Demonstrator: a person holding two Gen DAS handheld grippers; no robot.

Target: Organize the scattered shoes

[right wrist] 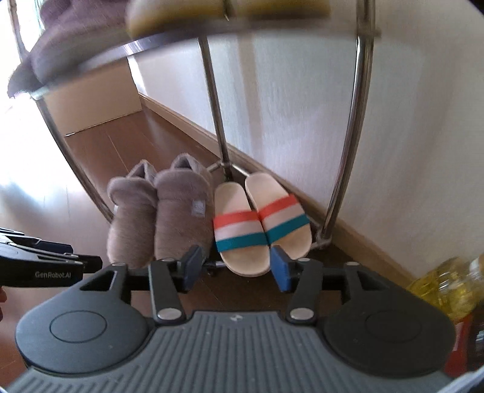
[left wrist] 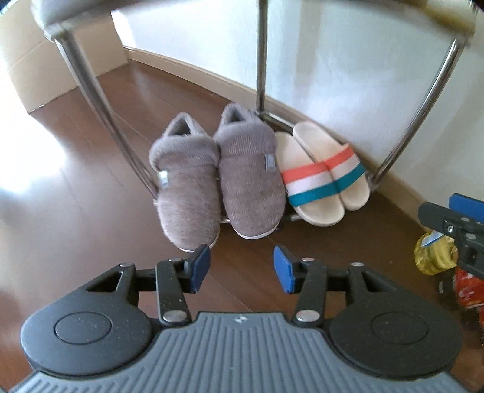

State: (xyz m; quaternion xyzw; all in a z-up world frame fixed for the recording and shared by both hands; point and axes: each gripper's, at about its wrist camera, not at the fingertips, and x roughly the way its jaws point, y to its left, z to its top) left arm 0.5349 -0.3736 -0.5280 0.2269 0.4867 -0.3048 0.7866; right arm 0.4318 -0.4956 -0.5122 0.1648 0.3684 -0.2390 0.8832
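Note:
A pair of grey fuzzy slippers (left wrist: pixel 217 193) stands side by side on the bottom rails of a chrome shoe rack (left wrist: pixel 90 81), toes toward me. Right of them sits a pair of cream slides (left wrist: pixel 323 178) with orange, white and teal straps. My left gripper (left wrist: pixel 242 267) hovers open above the floor in front of the slippers, with nothing between its blue pads. In the right wrist view my right gripper (right wrist: pixel 236 267) is open and empty, in front of the slides (right wrist: pixel 260 226) and the slippers (right wrist: pixel 157 220). No shoe touches either gripper.
The rack's upper shelf (right wrist: pixel 127 51) carries a dark fuzzy slipper (right wrist: pixel 60 36) and pale yellowish soles (right wrist: pixel 181 12). A cardboard box (left wrist: pixel 45 66) stands at the left by the white wall. A yellow bottle (right wrist: pixel 447 284) and red packaging (left wrist: pixel 469 290) sit at the right on the brown wood floor.

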